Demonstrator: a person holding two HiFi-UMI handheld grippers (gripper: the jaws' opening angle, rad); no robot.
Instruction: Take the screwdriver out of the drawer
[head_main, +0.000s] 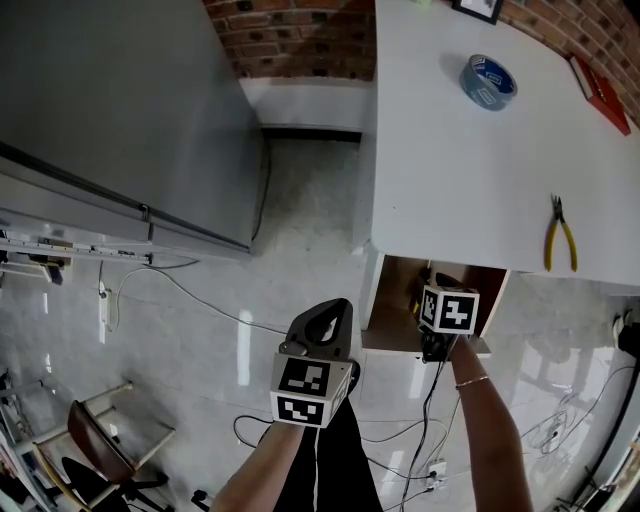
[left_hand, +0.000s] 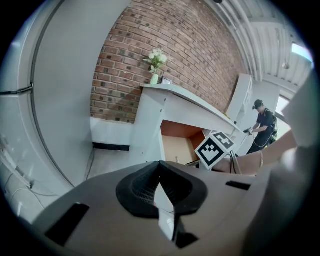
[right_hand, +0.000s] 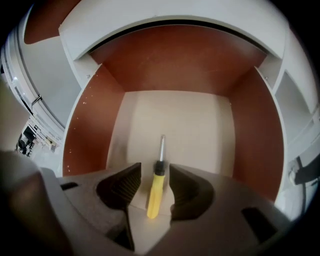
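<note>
- One screwdriver (right_hand: 156, 187), with yellow handle, black collar and metal shaft, is seen flat on the drawer (right_hand: 92, 135) floor.
- Right gripper (right_hand: 154, 172) is held inside, jaws parted astride the handle.
- Left gripper (left_hand: 160, 167) is held clear, jaws closed, empty.

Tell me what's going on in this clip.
A person holds a gripper in each hand. The right claw is reaching into the open drawer under the white table. Its jaws stand apart on either side of the yellow-handled screwdriver, which lies on the drawer floor, not yet gripped. The left claw is shut on nothing and held back from the drawer.
</note>
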